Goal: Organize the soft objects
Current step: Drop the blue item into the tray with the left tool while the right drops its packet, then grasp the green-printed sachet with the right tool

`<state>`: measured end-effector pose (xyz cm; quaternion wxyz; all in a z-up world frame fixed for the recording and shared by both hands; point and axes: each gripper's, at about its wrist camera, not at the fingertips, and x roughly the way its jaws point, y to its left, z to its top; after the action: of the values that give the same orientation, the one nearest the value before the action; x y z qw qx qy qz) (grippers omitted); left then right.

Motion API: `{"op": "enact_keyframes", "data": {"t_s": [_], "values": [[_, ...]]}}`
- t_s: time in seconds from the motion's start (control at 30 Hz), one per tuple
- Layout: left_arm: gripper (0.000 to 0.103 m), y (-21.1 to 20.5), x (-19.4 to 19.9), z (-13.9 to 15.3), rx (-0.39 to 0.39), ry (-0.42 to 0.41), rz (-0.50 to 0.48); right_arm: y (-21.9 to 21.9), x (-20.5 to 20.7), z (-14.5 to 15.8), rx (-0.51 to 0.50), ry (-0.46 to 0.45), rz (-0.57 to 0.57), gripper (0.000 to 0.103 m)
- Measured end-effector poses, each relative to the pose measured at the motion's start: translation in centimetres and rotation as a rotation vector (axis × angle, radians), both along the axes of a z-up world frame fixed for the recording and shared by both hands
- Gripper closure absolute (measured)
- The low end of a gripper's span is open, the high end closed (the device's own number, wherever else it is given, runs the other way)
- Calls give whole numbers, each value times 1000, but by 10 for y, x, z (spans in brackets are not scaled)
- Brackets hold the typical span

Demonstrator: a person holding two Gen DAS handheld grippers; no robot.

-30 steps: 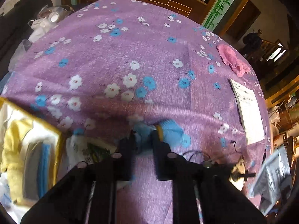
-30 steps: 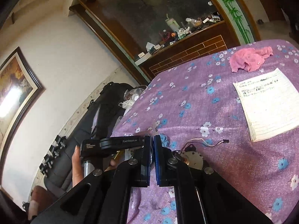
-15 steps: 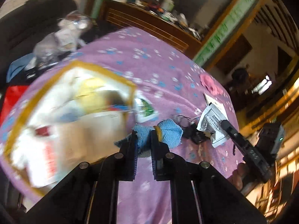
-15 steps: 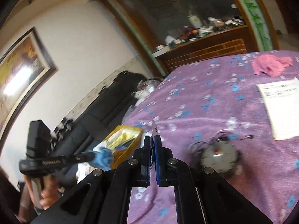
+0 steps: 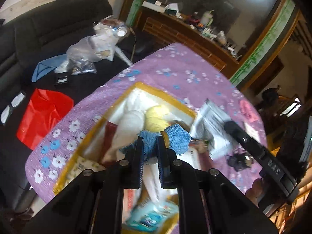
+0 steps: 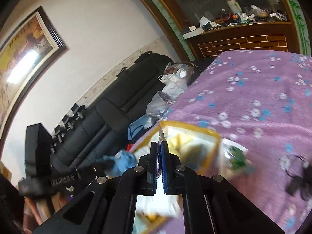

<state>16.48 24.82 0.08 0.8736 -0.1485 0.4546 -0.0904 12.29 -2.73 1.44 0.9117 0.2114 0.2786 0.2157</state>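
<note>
Blue cloth (image 5: 176, 136) (nubby, bunched) clamped in left gripper (image 5: 149, 138) over box (image 5: 165, 95).

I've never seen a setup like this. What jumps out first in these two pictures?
The blue knitted cloth pinched in the left tongs grabs the eye, held above a yellow-rimmed box of soft things, a yellow cloth among them. The box sits on a purple flowered tablecloth. The right tongs, shut and holding nothing visible, point at the same box, with a black sofa behind.

Dim indoor light, motion blur low in frame, fisheye-curved dark edges
</note>
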Motion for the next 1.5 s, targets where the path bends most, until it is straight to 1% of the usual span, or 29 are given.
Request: {"op": "enact_keyframes", "data": {"t_s": [0.07,0.13,0.2,0.23,0.27,0.3,0.33,0.37,0.4,0.43,0.47,0.5,0.57,0.63,0.7,0.73,0.8,0.87,0.93,0.97,1.0,1.07,1.1,1.17,1.23,1.3,1.37,1.43,1.5], "values": [[93,4,4,-6,0,15,6,16,18,-5,-40,15,-13,100],[93,7,5,-8,-14,18,7,28,38,-13,-63,55,-13,100],[92,7,7,-12,-5,27,9,37,53,-22,-68,96,-1,99],[92,6,8,-15,-3,33,5,44,54,-21,-70,106,5,98],[91,5,8,-16,-8,31,-2,47,55,-22,-67,114,14,95],[88,3,8,-17,-14,30,-9,48,56,-21,-62,115,23,94],[81,3,7,-16,-20,28,-9,47,54,-18,-58,113,24,92],[71,3,4,-15,-24,21,-4,42,52,-15,-44,104,26,82],[61,3,2,-12,-26,8,-1,35,49,-9,-31,92,21,58],[56,2,-2,-8,-25,-15,-1,24,42,-4,-19,72,1,44],[44,1,-6,-3,-16,-42,0,13,35,0,-8,48,-23,23],[38,-1,-12,2,4,-72,4,-1,26,7,8,16,-56,19],[37,-8,-23,10,40,-114,-3,-21,17,9,5,13,-88,19],[37,-14,-30,12,51,-122,-24,-42,15,4,-26,55,-158,19],[37,-19,-41,11,47,-130,-29,-56,26,-10,-48,129,-208,21],[37,-22,-46,11,49,-134,-35,-55,32,-15,-62,156,-206,23],[37,-26,-55,13,50,-139,-46,-45,50,-25,-129,194,-183,30],[37,-29,-62,16,35,-137,-64,-36,69,-37,-195,228,-175,31],[37,-31,-67,18,34,-142,-72,-28,87,-47,-221,264,-167,39],[37,-32,-69,20,34,-144,-73,-26,91,-52,-228,282,-160,45],[37,-33,-71,20,30,-145,-78,-24,93,-59,-235,301,-152,59],[37,-36,-73,21,20,-139,-90,-17,98,-67,-241,330,-131,77],[37,-39,-74,21,12,-133,-99,-15,97,-68,-242,333,-125,82],[37,-47,-75,21,-4,-122,-121,-19,84,-68,-227,320,-130,87],[37,-57,-79,22,-11,-119,-149,-24,64,-62,-190,294,-117,87],[37,-71,-84,21,-12,-111,-180,-28,37,-57,-169,268,-91,87],[37,-92,-90,15,-13,-87,-243,-34,4,-56,-164,239,-59,87],[37,-112,-97,7,-14,-61,-294,-40,-29,-65,-181,240,-32,87],[37,-136,-102,-8,-12,-20,-356,-47,-55,-76,-180,251,-16,87]]}}
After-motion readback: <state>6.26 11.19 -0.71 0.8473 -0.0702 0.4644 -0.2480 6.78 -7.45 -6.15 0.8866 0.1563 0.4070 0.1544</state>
